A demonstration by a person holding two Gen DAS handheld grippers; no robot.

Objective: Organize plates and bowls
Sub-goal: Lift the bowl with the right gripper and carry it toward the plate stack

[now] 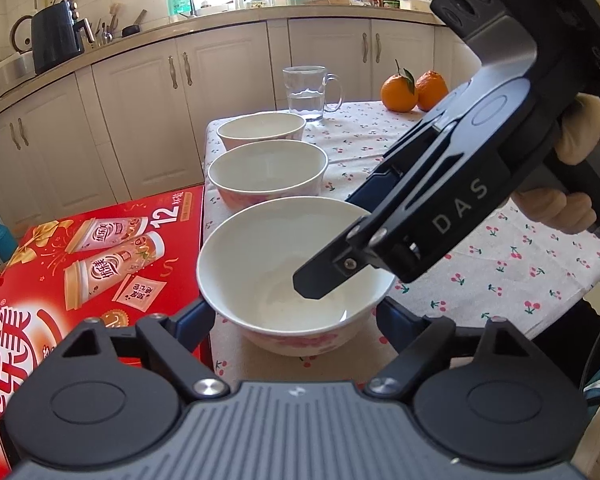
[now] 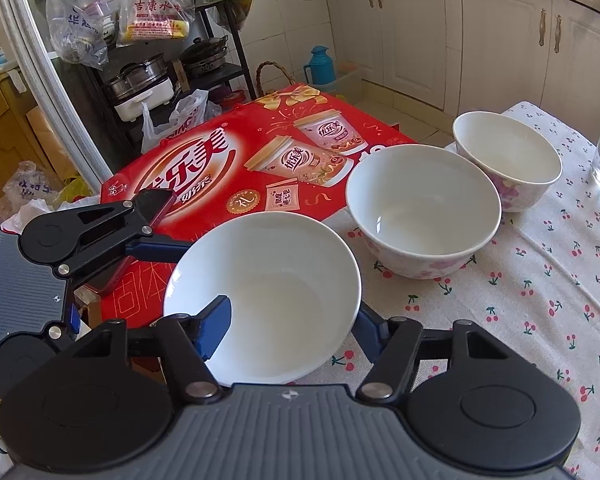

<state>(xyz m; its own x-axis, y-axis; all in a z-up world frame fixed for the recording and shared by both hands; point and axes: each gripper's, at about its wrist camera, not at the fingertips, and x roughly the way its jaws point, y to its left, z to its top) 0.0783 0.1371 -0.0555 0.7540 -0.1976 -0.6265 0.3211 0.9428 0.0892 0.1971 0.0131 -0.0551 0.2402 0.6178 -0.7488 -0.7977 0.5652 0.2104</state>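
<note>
Three bowls in a row on the tabletop, two claws at the nearest one.

Nearest bowl (image 1: pixel 296 272) at the tabletop (image 1: pixel 500 264) corner, beside a red box (image 1: pixel 80 264); middle bowl (image 1: pixel 268 176) and far bowl (image 1: pixel 262 130) lined up behind it. Left claw (image 1: pixel 296 320) tilted down, one finger on each side of the nearest bowl, touching or not hard to tell. Right claw (image 2: pixel 288 328) tilted down from the other side, one blue finger (image 2: pixel 216 328) inside the bowl, one outside, over the rim; pinching or not hard to tell. One glass mug (image 1: pixel 308 92) and two oranges (image 1: pixel 414 90) farther back.
</note>
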